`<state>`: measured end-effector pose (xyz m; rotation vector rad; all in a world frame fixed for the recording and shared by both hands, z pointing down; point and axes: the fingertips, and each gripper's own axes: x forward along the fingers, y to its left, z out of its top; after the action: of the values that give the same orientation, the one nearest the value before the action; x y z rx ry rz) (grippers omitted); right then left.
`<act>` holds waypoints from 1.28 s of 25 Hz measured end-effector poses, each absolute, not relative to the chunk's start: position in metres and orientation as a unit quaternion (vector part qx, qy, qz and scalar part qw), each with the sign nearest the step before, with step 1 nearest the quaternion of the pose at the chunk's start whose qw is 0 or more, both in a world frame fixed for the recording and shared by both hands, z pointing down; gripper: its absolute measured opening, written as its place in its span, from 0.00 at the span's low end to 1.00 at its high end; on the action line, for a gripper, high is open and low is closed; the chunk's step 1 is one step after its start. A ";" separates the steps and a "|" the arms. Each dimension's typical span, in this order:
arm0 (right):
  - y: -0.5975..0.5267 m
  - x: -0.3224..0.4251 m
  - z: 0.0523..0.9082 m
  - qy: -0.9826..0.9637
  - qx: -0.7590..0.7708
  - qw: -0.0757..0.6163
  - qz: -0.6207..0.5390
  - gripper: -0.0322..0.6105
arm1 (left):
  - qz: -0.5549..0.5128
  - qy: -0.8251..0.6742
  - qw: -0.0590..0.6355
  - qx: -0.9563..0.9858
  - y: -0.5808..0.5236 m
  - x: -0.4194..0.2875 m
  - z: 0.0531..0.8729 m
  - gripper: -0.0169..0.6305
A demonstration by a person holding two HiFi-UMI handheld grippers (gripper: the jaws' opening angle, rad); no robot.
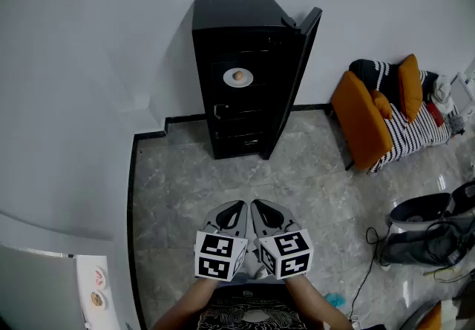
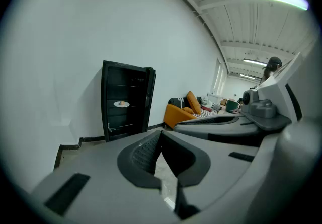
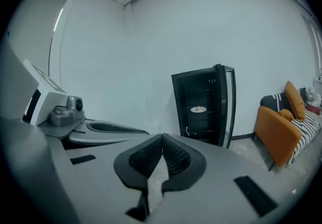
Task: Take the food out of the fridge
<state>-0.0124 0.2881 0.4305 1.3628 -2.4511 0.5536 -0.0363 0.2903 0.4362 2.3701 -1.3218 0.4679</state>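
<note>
A black fridge (image 1: 241, 76) stands against the far wall with its door (image 1: 297, 76) swung open to the right. On a middle shelf sits a white plate (image 1: 237, 77) with a small orange-brown piece of food (image 1: 237, 76); the same plate (image 2: 121, 103) shows in the left gripper view, and the plate (image 3: 198, 109) shows in the right gripper view. My left gripper (image 1: 239, 205) and right gripper (image 1: 255, 203) are held side by side, low and well short of the fridge. Both are shut with nothing between their tips.
An orange armchair (image 1: 364, 117) with striped and orange cushions stands right of the fridge. Bags and cables (image 1: 423, 236) lie on the floor at the right. A white counter (image 1: 44, 284) with small plates is at the lower left. Grey marble floor (image 1: 208, 187) stretches between me and the fridge.
</note>
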 end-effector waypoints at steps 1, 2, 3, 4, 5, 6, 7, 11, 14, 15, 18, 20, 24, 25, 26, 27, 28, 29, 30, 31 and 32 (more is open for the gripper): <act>0.289 -0.013 0.430 -0.849 0.471 0.142 0.190 0.08 | 0.167 -0.471 0.193 0.845 0.290 -0.037 0.436 0.05; 0.289 -0.014 0.430 -0.850 0.471 0.143 0.189 0.08 | 0.167 -0.470 0.193 0.845 0.291 -0.037 0.437 0.05; 0.289 -0.015 0.430 -0.850 0.470 0.145 0.188 0.08 | 0.167 -0.470 0.194 0.845 0.290 -0.037 0.437 0.05; 0.289 -0.015 0.430 -0.850 0.470 0.147 0.187 0.08 | 0.167 -0.469 0.193 0.845 0.290 -0.038 0.437 0.05; 0.289 -0.016 0.431 -0.849 0.471 0.148 0.187 0.08 | 0.167 -0.469 0.193 0.846 0.290 -0.039 0.437 0.05; 0.289 -0.016 0.431 -0.848 0.473 0.149 0.188 0.08 | 0.167 -0.468 0.192 0.846 0.289 -0.039 0.437 0.05; 0.287 -0.016 0.431 -0.846 0.476 0.150 0.188 0.08 | 0.167 -0.467 0.190 0.847 0.287 -0.040 0.437 0.05; 0.283 -0.017 0.430 -0.843 0.483 0.153 0.181 0.08 | 0.171 -0.462 0.186 0.850 0.282 -0.041 0.438 0.05; 0.280 -0.018 0.432 -0.843 0.484 0.153 0.180 0.08 | 0.174 -0.462 0.185 0.850 0.279 -0.043 0.439 0.05; 0.277 -0.018 0.432 -0.842 0.485 0.153 0.180 0.08 | 0.174 -0.462 0.184 0.850 0.277 -0.044 0.440 0.05; 0.269 -0.022 0.431 -0.842 0.485 0.153 0.177 0.09 | 0.174 -0.461 0.182 0.851 0.269 -0.048 0.439 0.05; 0.265 -0.025 0.431 -0.844 0.484 0.154 0.173 0.09 | 0.175 -0.461 0.179 0.851 0.265 -0.049 0.439 0.05; 0.251 -0.030 0.429 -0.848 0.480 0.154 0.166 0.09 | 0.173 -0.465 0.179 0.850 0.251 -0.051 0.437 0.05; 0.245 -0.031 0.430 -0.848 0.479 0.154 0.166 0.09 | 0.173 -0.467 0.179 0.849 0.245 -0.053 0.437 0.05; 0.239 -0.032 0.430 -0.849 0.478 0.153 0.166 0.09 | 0.174 -0.468 0.178 0.848 0.238 -0.054 0.438 0.05; 0.233 -0.032 0.431 -0.849 0.477 0.153 0.167 0.09 | 0.175 -0.469 0.178 0.847 0.232 -0.055 0.438 0.05; 0.227 -0.032 0.432 -0.849 0.477 0.152 0.168 0.09 | 0.176 -0.469 0.178 0.847 0.226 -0.055 0.439 0.05; 0.221 -0.032 0.433 -0.849 0.477 0.152 0.169 0.09 | 0.178 -0.469 0.178 0.847 0.220 -0.054 0.440 0.05; 0.216 -0.032 0.434 -0.849 0.476 0.151 0.171 0.09 | 0.179 -0.468 0.179 0.847 0.215 -0.054 0.441 0.05; 0.210 -0.031 0.435 -0.849 0.476 0.151 0.172 0.09 | 0.180 -0.468 0.179 0.846 0.210 -0.053 0.442 0.05; 0.204 -0.031 0.435 -0.849 0.476 0.151 0.173 0.09 | 0.181 -0.468 0.180 0.846 0.204 -0.052 0.443 0.05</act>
<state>-0.0306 0.2045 0.4355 1.3651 -2.4376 0.4964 -0.0521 0.2044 0.4429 2.3903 -1.3234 0.5126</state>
